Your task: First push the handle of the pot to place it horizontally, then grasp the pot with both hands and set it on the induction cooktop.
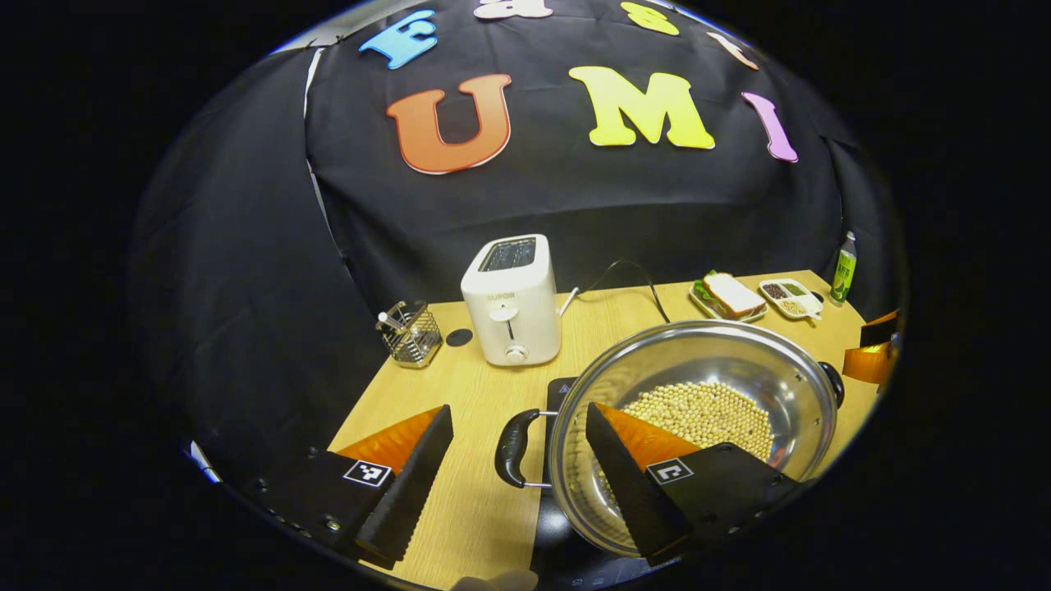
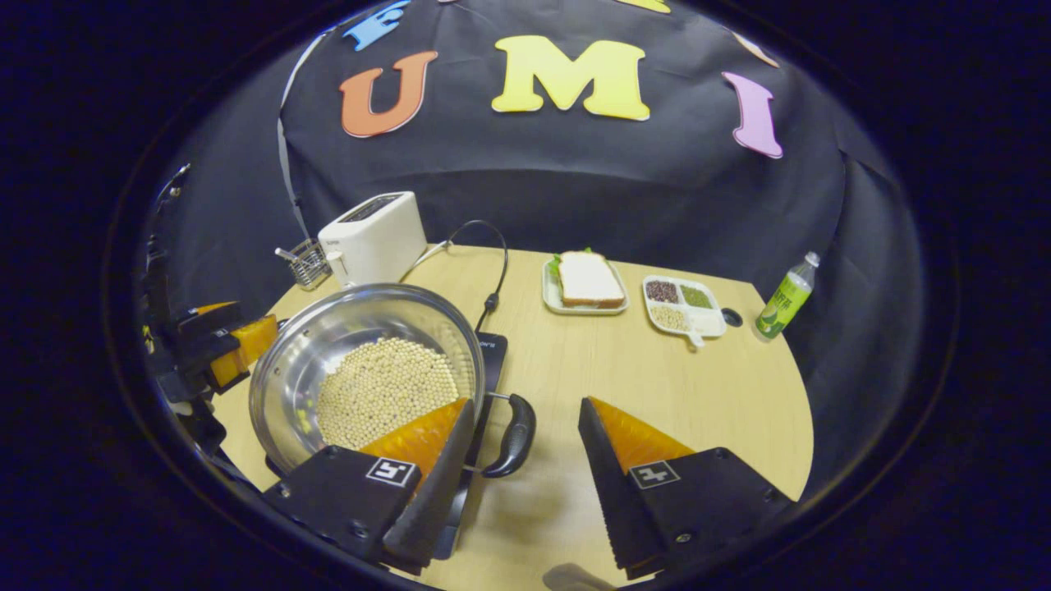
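Steel pot (image 1: 698, 410) w/ pale beans (image 1: 706, 414) inside sits on the black induction cooktop (image 1: 562, 390), on a wooden table (image 1: 468, 394). In the left gripper view the left gripper (image 1: 517, 460) has its jaws spread wide, either side of the pot's black handle (image 1: 513, 447) at 6 o'clock, touching neither the handle nor each other; its right finger overlaps the pot rim in the pic, contact can't tell. At 3 o'clock, far edge: the other gripper by the pot's opposite handle (image 1: 833, 382).

Right gripper view: right gripper (image 2: 525, 447) also gaping, bracketing its near handle (image 2: 513, 443) at 6 o'clock, not pinching it. Pot (image 2: 365, 373) at 8 o'clock, cooktop (image 2: 493, 349) edge poking out behind it. Left gripper (image 2: 218, 345) at 9 o'clock by the pot's far rim.

White toaster (image 1: 511, 300) at 12 o'clock in left view w/ wire utensil rack (image 1: 410, 332) at 10. Sandwich plate (image 2: 585, 283), divided snack tray (image 2: 683, 305) and green bottle (image 2: 787, 297) are clearer at 1–2 o'clock in right view; black power cord (image 2: 493, 263) loops toward the cooktop.
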Demonstrator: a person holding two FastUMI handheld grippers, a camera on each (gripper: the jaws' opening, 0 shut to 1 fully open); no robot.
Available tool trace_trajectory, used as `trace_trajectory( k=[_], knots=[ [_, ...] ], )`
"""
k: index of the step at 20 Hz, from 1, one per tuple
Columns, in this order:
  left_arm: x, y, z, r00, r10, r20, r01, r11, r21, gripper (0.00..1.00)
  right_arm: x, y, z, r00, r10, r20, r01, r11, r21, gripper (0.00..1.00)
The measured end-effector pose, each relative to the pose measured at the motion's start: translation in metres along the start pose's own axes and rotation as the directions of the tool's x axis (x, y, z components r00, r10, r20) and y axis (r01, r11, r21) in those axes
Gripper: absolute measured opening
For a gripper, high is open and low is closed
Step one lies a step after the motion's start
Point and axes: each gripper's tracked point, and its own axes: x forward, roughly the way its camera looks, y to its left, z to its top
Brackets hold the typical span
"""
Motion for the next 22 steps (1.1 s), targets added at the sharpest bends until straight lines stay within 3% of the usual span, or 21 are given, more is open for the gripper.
trace_trajectory(
  k=[4,8,14,22],
  knots=[
    [-0.035,-0.017,0.034,0.997,0.005,0.078,-0.003,1.0,-0.017,0.97,-0.031,-0.016,0.013,0.998,0.006,0.064,-0.005,1.0,-0.017,0.84],
    [-0.074,-0.039,0.062,0.989,-0.003,0.148,0.006,1.0,-0.023,0.96,-0.067,-0.038,0.023,0.993,0.017,0.121,-0.015,1.0,-0.023,0.81],
    [-0.117,-0.078,0.082,0.983,-0.038,0.181,0.048,0.998,-0.05,0.96,-0.118,-0.073,0.038,0.979,-0.005,0.203,0.009,1.0,-0.021,0.84],
    [-0.172,-0.129,0.135,0.957,-0.08,0.28,0.094,0.995,-0.037,0.96,-0.194,-0.122,0.061,0.936,-0.07,0.344,0.069,0.997,0.015,0.83]
  ],
)
